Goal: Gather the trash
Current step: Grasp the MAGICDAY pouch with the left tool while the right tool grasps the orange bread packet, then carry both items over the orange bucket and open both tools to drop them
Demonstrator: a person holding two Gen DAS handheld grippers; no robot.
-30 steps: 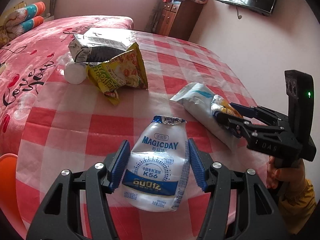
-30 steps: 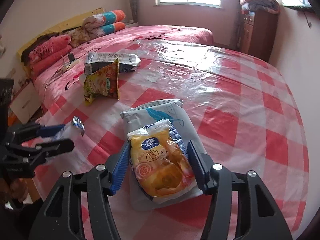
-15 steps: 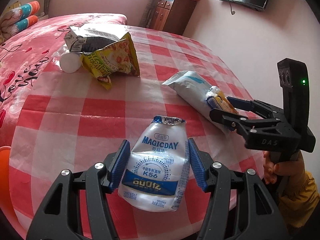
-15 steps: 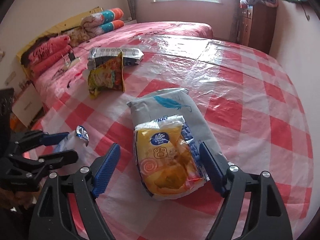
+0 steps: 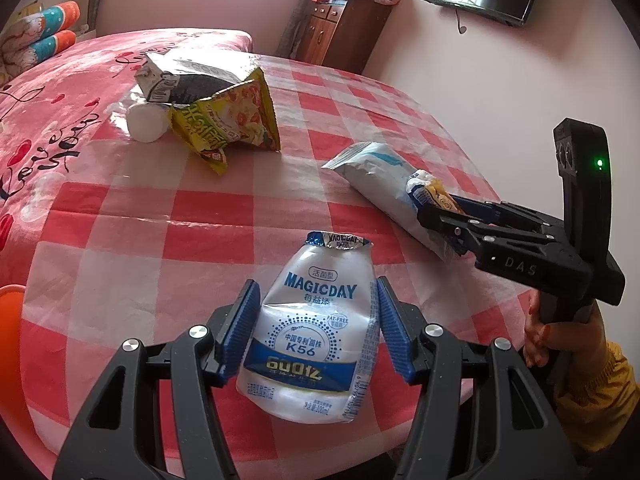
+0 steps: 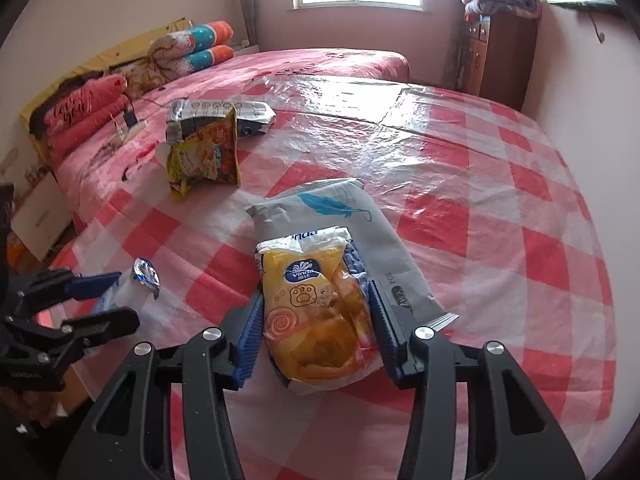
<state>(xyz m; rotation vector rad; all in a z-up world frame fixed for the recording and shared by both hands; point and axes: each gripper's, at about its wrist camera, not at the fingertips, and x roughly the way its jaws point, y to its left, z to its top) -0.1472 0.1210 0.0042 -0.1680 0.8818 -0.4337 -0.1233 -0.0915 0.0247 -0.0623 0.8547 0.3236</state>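
My left gripper (image 5: 316,330) is shut on a crushed white Magicday drink bottle (image 5: 314,340), held above the checked table; the bottle shows at the left of the right wrist view (image 6: 132,292). My right gripper (image 6: 316,334) is shut on a yellow Vinda tissue pack (image 6: 316,320), which rests on a grey-white feather-print bag (image 6: 360,232). In the left wrist view the right gripper (image 5: 444,220) is at the right, at the bag's near end (image 5: 380,176). A yellow snack bag (image 5: 228,124), a silver-black bag (image 5: 192,76) and a white cup (image 5: 146,122) lie further back.
The table has a red-and-white checked plastic cloth (image 5: 160,220). A pink bed (image 6: 320,64) lies behind it, with pillows at the left. A wooden cabinet (image 5: 340,36) stands at the back wall. An orange object (image 5: 10,340) sits at the left edge.
My right gripper opened half a second ago and has closed again on the tissue pack. My left gripper keeps the bottle and has shifted slightly.
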